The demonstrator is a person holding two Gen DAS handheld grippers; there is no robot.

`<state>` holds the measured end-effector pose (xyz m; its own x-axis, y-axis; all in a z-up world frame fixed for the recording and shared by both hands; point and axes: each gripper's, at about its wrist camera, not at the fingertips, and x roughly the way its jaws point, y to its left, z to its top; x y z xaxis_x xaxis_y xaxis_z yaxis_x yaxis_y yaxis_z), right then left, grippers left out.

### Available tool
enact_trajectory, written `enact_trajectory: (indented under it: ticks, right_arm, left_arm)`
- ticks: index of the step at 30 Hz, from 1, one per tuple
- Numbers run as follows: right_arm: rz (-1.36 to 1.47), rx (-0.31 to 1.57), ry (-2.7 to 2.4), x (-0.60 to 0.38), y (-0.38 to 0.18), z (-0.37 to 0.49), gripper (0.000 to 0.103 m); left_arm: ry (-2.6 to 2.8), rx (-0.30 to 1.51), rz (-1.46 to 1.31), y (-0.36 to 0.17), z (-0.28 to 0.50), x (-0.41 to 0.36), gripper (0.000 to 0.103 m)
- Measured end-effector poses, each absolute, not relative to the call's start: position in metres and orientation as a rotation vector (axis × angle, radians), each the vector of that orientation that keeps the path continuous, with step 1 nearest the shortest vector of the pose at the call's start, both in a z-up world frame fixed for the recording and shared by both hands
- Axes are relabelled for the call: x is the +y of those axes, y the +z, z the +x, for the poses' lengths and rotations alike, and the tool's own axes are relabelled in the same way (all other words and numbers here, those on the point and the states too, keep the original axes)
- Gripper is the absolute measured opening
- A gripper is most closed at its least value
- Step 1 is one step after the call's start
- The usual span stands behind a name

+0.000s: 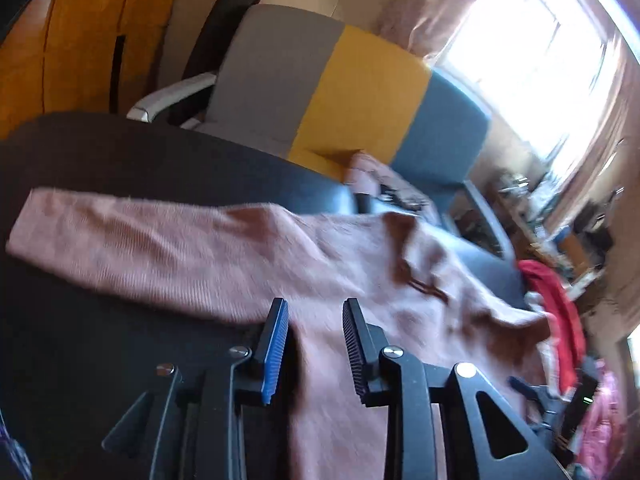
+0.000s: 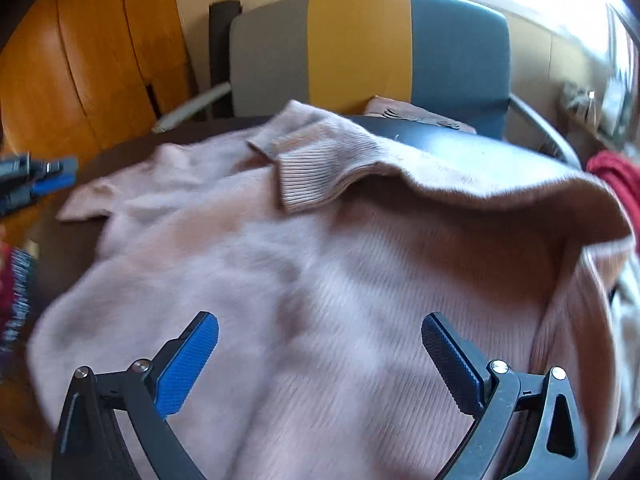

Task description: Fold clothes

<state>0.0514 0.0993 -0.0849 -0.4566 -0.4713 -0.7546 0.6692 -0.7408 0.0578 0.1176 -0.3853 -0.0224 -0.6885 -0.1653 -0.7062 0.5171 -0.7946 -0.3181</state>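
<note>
A pale pink knitted sweater point(image 1: 200, 256) lies spread on a dark round table point(image 1: 80, 360), one sleeve point(image 1: 92, 232) stretched out to the left. My left gripper point(image 1: 316, 308) hovers over the sweater's body with a narrow gap between its pads and no cloth pinched in it. In the right wrist view the sweater point(image 2: 320, 260) fills the middle, and a sleeve with a ribbed cuff point(image 2: 312, 176) is folded over it. My right gripper point(image 2: 320, 320) stands wide open just above the cloth, holding nothing. The left gripper point(image 2: 40, 180) shows at the far left edge of the table point(image 2: 460, 140).
A grey, yellow and blue chair point(image 2: 360, 48) stands behind the table with another pinkish garment point(image 2: 416, 114) on its seat. Red cloth point(image 1: 556, 300) lies off the table's right side. A wooden cabinet point(image 2: 80, 60) is at the left, a bright window point(image 1: 520, 40) at the right.
</note>
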Motion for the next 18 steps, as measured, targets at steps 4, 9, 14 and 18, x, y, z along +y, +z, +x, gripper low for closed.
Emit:
enact_trajectory:
  ticks: [4,9,14,18]
  right_arm:
    - [1.12,0.369,-2.19,0.083,-0.108,0.039,0.103]
    - [1.11,0.373,-2.193,0.067,-0.109,0.037,0.103]
    - [1.094,0.363,-2.138,0.058,-0.106,0.038,0.103]
    - [1.058,0.337,-2.045,0.055,-0.103,0.041,0.103]
  left_arm:
    - [-2.383,0.592,1.012,-0.048,0.077,-0.405,0.028]
    - [-2.191,0.483,1.074,-0.094,0.054,-0.449,0.028]
    - [-2.129,0.49,1.006,-0.108,0.076,-0.499,0.032]
    - [-2.063,0.514,0.988,-0.113,0.091,-0.539,0.033]
